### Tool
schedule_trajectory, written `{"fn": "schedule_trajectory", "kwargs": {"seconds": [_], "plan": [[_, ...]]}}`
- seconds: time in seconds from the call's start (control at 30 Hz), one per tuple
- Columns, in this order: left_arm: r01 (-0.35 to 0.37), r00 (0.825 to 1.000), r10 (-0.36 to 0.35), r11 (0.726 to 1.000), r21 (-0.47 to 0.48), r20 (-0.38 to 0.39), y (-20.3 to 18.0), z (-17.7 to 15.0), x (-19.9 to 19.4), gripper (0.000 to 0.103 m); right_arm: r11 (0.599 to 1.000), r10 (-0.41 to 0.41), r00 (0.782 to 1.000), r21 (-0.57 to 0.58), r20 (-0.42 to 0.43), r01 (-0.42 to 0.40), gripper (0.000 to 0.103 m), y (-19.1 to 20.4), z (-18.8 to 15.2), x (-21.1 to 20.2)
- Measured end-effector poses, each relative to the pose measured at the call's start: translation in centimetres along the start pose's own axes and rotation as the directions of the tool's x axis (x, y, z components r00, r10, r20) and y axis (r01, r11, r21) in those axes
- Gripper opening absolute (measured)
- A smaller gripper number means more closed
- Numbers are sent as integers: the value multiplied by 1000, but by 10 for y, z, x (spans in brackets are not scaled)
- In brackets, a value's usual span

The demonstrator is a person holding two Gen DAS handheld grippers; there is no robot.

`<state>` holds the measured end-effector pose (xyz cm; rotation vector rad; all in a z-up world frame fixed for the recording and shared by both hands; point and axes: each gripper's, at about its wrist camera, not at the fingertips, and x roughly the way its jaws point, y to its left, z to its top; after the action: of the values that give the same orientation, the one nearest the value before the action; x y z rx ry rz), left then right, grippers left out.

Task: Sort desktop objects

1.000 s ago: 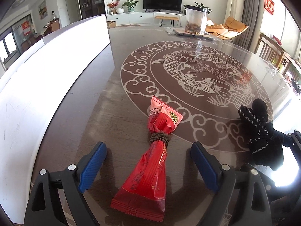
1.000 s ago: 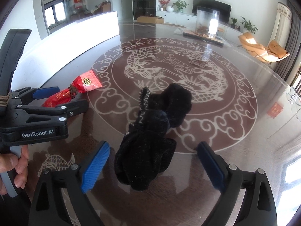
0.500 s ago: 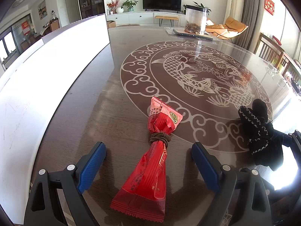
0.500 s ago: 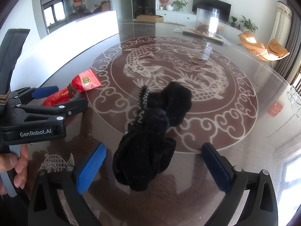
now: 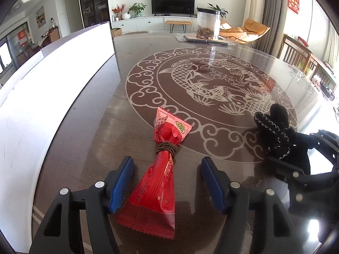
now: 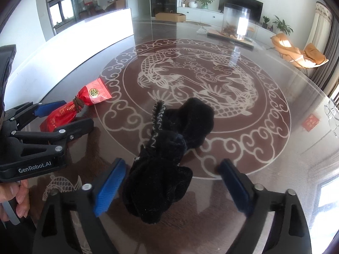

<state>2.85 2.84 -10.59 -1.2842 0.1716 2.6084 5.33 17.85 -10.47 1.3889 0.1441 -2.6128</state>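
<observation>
Dark glossy table (image 5: pixel 89 139) with pale fish medallion. Left gripper (image 5: pixel 167 182) low over table, jaws closing, straddling red snack packet (image 5: pixel 157 192) tied with brown cord; blue pads not yet touching it. Right gripper (image 6: pixel 171 186) likewise closing around black knitted glove (image 6: pixel 169 154) lying near medallion's edge; pads just clear of fabric. Packet and glove lie apart.

We see bright daylight coming from the right, blowing out the lower right corners and glaring off the glossy table (image 5: pixel 131 105). The white panel (image 5: pixel 63 67) at left is overexposed. Fisheye bending curves the edges, with dark vignetted corners.
</observation>
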Motion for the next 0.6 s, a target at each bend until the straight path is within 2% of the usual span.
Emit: {"fn": "schedule_trajectory", "kwargs": {"seconds": [0.03,0.07,0.1,0.3,0.4,0.6], "plan": [[11,1000,-11,1000,16,6,-4,0,-2,38,1000,5,1000,3,-7,-5,37,-2,4,-1],[14,1000,-15,999,31,6,-8,-1,-4,22,1000,7,1000,11,-19,-7,32,-4,7,-2],[31,999,-31,999,36,5,-10,-1,-5,18,999,22,1000,24,-16,-22,32,-6,9,-5],[132,990,-131,991,-18,57,-4,-6,-31,18,998,46,996,39,75,-49,32,-7,4,-49],[141,986,-138,989,-35,94,-3,-8,-46,18,998,50,993,34,105,-53,32,-6,-3,-67],[166,979,-153,982,-91,132,7,-13,-65,18,995,85,991,48,102,-91,32,-5,-16,-74]]}}
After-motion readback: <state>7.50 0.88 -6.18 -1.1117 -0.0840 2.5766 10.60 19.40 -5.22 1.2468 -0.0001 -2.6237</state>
